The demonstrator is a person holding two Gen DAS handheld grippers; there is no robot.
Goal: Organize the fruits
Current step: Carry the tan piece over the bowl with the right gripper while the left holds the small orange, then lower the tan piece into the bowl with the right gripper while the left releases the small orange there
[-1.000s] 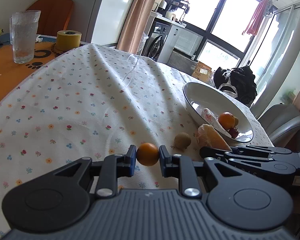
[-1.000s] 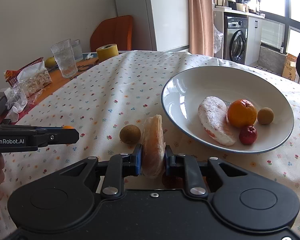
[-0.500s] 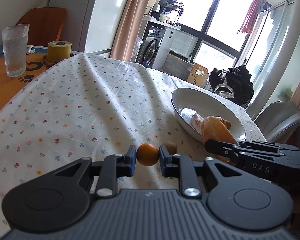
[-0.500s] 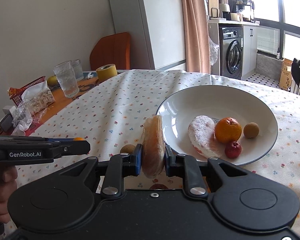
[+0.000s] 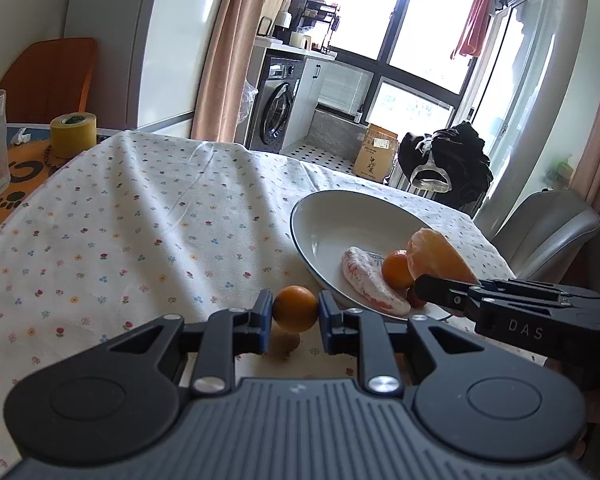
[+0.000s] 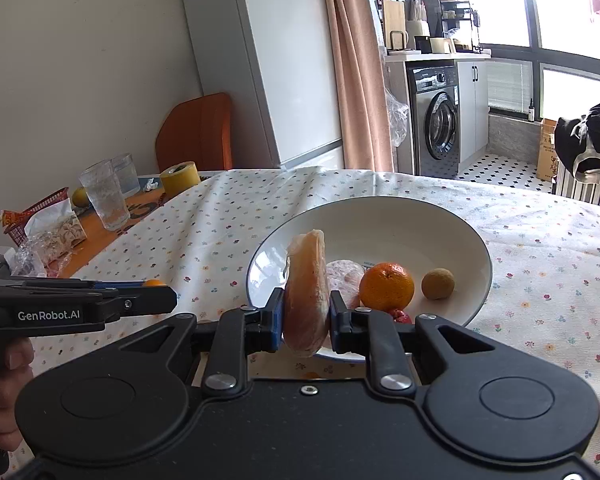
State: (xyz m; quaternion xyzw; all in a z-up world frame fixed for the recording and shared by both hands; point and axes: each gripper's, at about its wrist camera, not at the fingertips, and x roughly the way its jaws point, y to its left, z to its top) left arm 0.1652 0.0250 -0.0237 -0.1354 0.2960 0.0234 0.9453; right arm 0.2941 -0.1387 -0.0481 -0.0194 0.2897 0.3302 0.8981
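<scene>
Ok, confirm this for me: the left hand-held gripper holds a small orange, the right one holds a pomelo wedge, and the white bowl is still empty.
Not empty. The right wrist view shows the white bowl already holding an orange, a small brown fruit, a wrapped segment and a red fruit. The rest stands.

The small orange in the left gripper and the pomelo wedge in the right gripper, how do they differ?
The small orange is round and bright orange; the pomelo wedge is a tall, pale pinkish peeled segment. The orange barely fills the left gripper, while the wedge rises well above the right gripper. The orange hangs over the tablecloth, the wedge at the bowl. Both are clamped and lifted.
</scene>
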